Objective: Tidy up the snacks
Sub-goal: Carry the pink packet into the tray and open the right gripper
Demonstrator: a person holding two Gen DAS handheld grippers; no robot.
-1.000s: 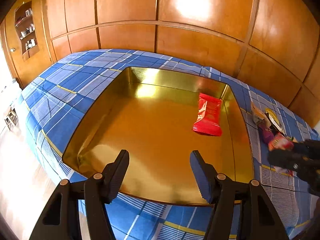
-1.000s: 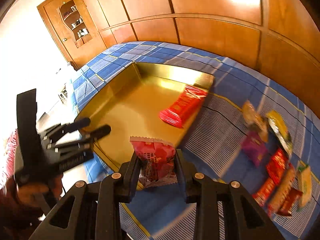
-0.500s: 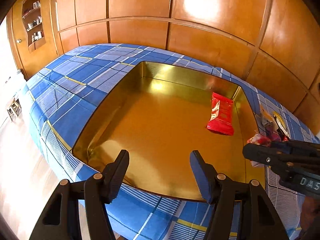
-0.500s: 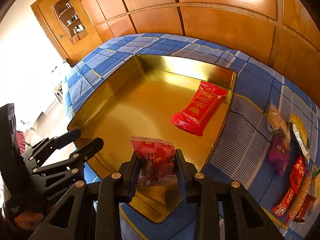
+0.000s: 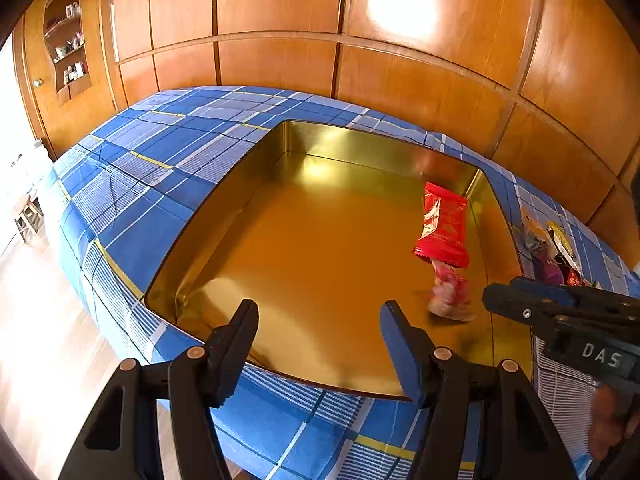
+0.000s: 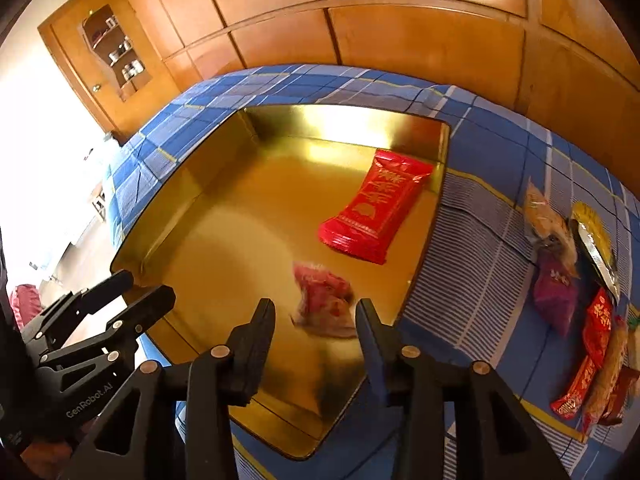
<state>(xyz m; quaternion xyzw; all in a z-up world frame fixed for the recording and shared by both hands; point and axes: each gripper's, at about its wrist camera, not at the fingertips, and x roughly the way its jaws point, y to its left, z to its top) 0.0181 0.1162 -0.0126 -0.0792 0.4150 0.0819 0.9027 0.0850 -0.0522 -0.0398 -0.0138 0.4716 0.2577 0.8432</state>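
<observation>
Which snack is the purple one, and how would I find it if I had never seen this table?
Start at the big gold tray on the blue checked cloth, then look past its right edge to the row of loose snacks. The purple packet lies near the far end of that row, just below a tan packet. It is the only purple one; the others are red, yellow or tan.
</observation>
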